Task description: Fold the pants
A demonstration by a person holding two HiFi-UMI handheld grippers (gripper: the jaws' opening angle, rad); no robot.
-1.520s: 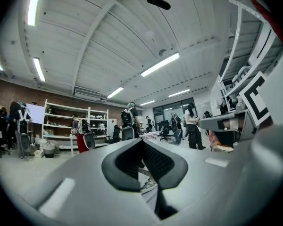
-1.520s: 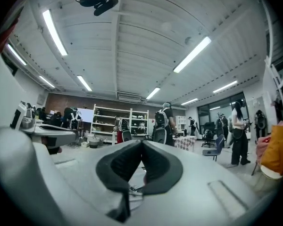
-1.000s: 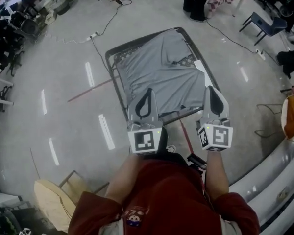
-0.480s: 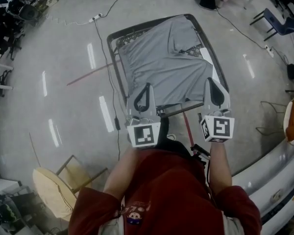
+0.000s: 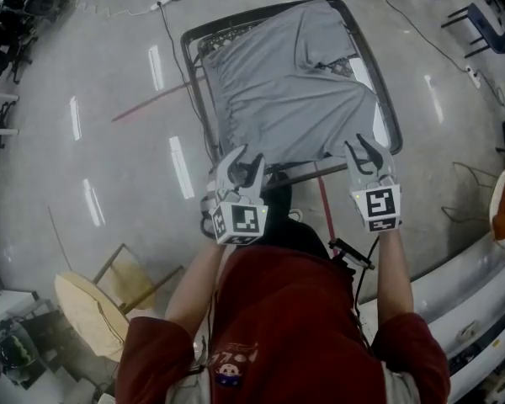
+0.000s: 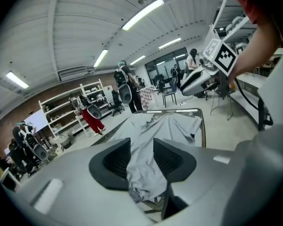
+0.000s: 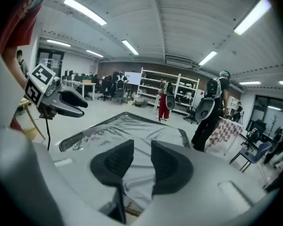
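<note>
L gripper (image 5: pixel 246 160): jaws spread, having just been opening. Its own view (image 6: pixel 141 149) shows the grey pants (image 6: pixel 166 125) running away ahead of the jaws, w/ the near hem bunched just below and behind the gap. Cloth shows through the gap, but the pads don't seem to press on it; hard to be sure at this angle.

R gripper (image 5: pixel 366 150): jaws also spread, also just been opening. In its view (image 7: pixel 141 155) the pants (image 7: pixel 132 128) lie ahead of and under the jaws, near edge close below the tips, nothing pinched.

From the head view the pants (image 5: pixel 295 91) lie spread flat on a dark-rimmed frame (image 5: pixel 199 99), waistband end far from the jaws, near hem right at both sets of tips. The L jaws are at the hem's left corner, the R jaws at its right corner, well apart. Each gripper shows in the other's view: R gripper (image 6: pixel 203 79) up and to the right of the L jaws, L gripper (image 7: pixel 66 100) to the left of the R jaws. A thin red floor line (image 5: pixel 324 213) runs back between the two grippers.
</note>
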